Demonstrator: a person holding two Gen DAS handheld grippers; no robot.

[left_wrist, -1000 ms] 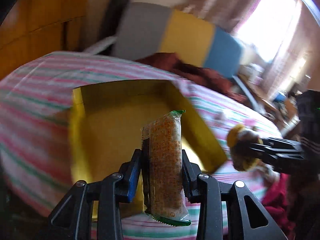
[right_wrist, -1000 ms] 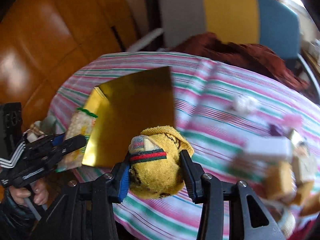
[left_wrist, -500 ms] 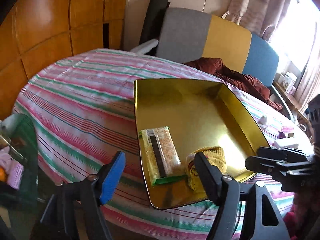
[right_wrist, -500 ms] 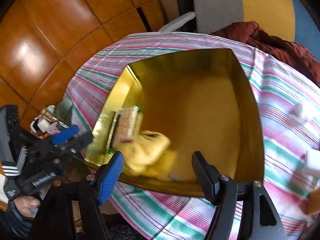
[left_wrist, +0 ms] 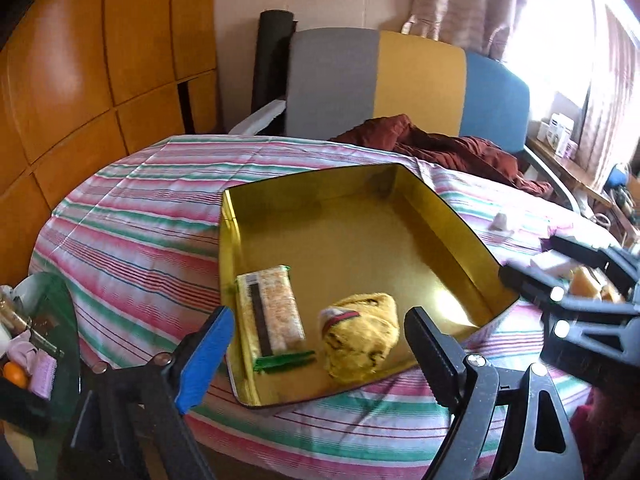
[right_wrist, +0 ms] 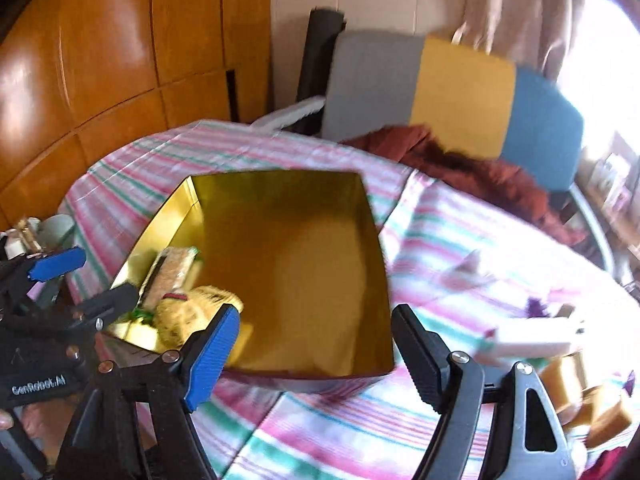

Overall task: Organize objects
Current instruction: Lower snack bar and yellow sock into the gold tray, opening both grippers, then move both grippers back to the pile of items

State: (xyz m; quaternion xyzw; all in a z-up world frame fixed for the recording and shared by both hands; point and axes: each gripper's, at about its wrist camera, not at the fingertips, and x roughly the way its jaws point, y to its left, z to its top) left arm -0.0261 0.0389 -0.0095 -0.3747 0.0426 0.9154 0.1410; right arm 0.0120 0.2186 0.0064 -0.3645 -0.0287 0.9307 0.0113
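A gold box [left_wrist: 452, 216] [right_wrist: 372, 216] stands open on the striped table. At its near left lie an orange snack packet [left_wrist: 272, 312] [right_wrist: 172, 272] and, beside it, a rolled yellow sock [left_wrist: 362, 336] [right_wrist: 200, 304]. My left gripper [left_wrist: 316, 340] hangs just above and in front of both; its jaws are still opening, with nothing pressed between them. My right gripper [right_wrist: 316, 340] hovers over the box's near wall, jaws also opening and empty. Each gripper shows in the other's view, the right one [left_wrist: 532, 268] at the right edge and the left one [right_wrist: 92, 280] at the left edge.
The striped tablecloth [left_wrist: 132, 216] covers a round table. Several small boxes and yellow blocks [right_wrist: 576, 376] lie at the right. A glass side table [left_wrist: 36, 340] with clutter stands at the left. A multicoloured sofa [left_wrist: 400, 84] with a red cloth [left_wrist: 440, 148] is behind.
Both grippers have opened and let go: the snack packet and the yellow sock dropped into the gold box. Both hands then drew back from it.
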